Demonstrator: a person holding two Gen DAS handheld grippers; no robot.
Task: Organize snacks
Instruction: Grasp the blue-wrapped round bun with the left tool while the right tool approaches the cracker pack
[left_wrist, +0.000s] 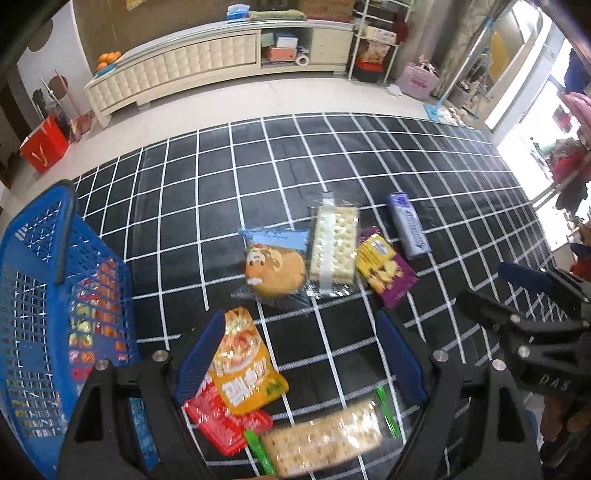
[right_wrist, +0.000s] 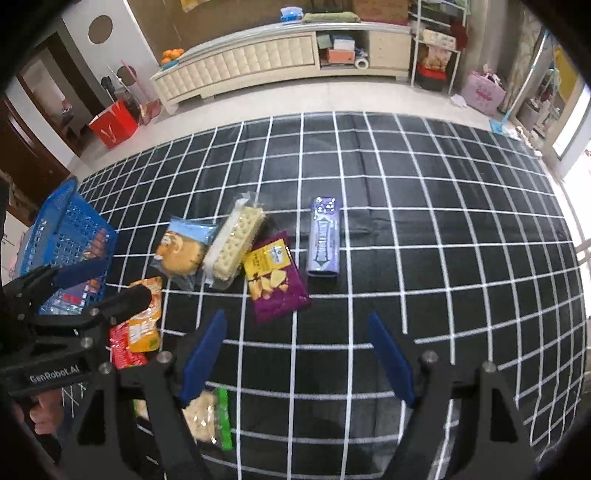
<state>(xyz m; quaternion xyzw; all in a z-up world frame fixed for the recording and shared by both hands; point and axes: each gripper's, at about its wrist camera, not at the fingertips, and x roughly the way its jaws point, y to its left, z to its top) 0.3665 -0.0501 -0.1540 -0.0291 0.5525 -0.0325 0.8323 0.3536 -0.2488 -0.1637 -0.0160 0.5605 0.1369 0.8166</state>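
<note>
Snacks lie on a black grid cloth (left_wrist: 258, 184). My left gripper (left_wrist: 299, 354) is open above an orange packet (left_wrist: 245, 363), a red packet (left_wrist: 221, 421) and a green-ended cracker pack (left_wrist: 325, 439). Further off lie a bun in a bag (left_wrist: 275, 269), a white cracker pack (left_wrist: 332, 247), a purple-yellow chip bag (left_wrist: 386, 271) and a lilac box (left_wrist: 408, 229). A blue basket (left_wrist: 44, 295) at the left holds some snacks. My right gripper (right_wrist: 295, 354) is open and empty over bare cloth, near the chip bag (right_wrist: 275, 277) and lilac box (right_wrist: 325, 236).
A cream cabinet (left_wrist: 207, 62) stands along the far wall beyond the cloth. A red paper bag (left_wrist: 44, 146) sits on the floor at the left, a pink bag (left_wrist: 421, 79) and a metal shelf (left_wrist: 376, 40) at the right. My right gripper's body (left_wrist: 528, 325) shows at the right of the left wrist view.
</note>
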